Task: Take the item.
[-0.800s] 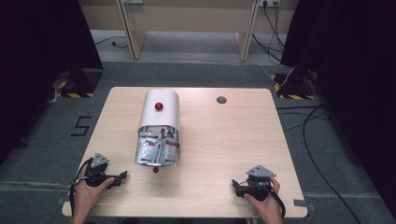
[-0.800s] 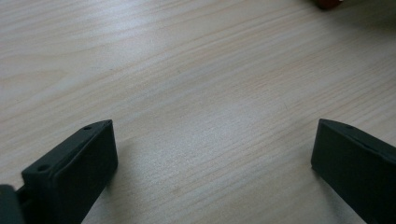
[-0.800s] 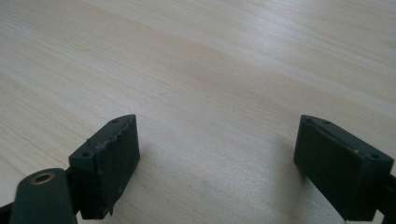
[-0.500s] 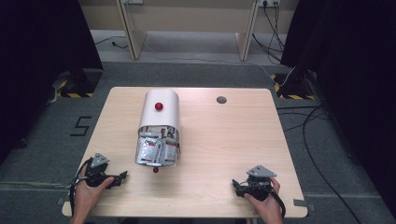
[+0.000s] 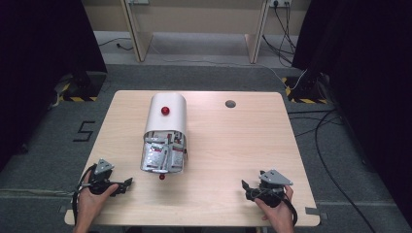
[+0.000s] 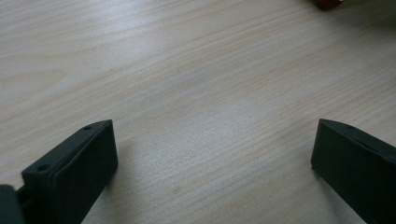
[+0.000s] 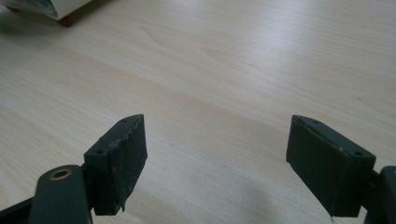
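Both grippers, left [image 5: 127, 183] and right [image 5: 246, 186], rest open-jawed and empty on the table [image 5: 233, 145], the packet-filled bin [image 5: 164, 133] untouched, work not yet begun.

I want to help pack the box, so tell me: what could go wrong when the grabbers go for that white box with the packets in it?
1. The white box lies on its side with its open end toward the person, and packets already poke out. A push could spill them.
2. A small red ball sits loose on the table just in front of the opening. A bump might roll it away.
3. Both the left gripper and right gripper rest open near the table's near edge, so they have far to reach.
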A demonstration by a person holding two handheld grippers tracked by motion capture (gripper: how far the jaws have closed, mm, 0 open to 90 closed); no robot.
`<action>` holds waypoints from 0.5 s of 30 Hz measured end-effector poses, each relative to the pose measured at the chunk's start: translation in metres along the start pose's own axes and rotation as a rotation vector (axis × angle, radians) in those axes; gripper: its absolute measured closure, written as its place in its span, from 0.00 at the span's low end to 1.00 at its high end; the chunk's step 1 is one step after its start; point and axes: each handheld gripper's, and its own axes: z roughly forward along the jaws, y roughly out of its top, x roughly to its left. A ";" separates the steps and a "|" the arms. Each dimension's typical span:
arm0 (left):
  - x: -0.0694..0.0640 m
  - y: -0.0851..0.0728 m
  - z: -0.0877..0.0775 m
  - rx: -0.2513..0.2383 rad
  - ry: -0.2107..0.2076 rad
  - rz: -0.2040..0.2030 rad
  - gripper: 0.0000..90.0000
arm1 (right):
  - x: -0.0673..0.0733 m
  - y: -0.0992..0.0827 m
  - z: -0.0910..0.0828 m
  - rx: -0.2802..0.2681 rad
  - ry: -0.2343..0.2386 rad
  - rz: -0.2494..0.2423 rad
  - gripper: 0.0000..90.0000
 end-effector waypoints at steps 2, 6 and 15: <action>0.000 0.000 0.000 0.000 0.000 0.000 0.00 | 0.002 0.003 -0.001 -0.010 0.006 0.002 0.24; 0.000 0.000 0.000 0.000 0.000 0.000 0.00 | 0.007 0.008 -0.001 -0.025 0.018 -0.008 0.24; 0.000 0.000 0.000 0.000 0.000 0.000 0.00 | 0.018 0.024 -0.001 -0.053 0.042 -0.033 0.25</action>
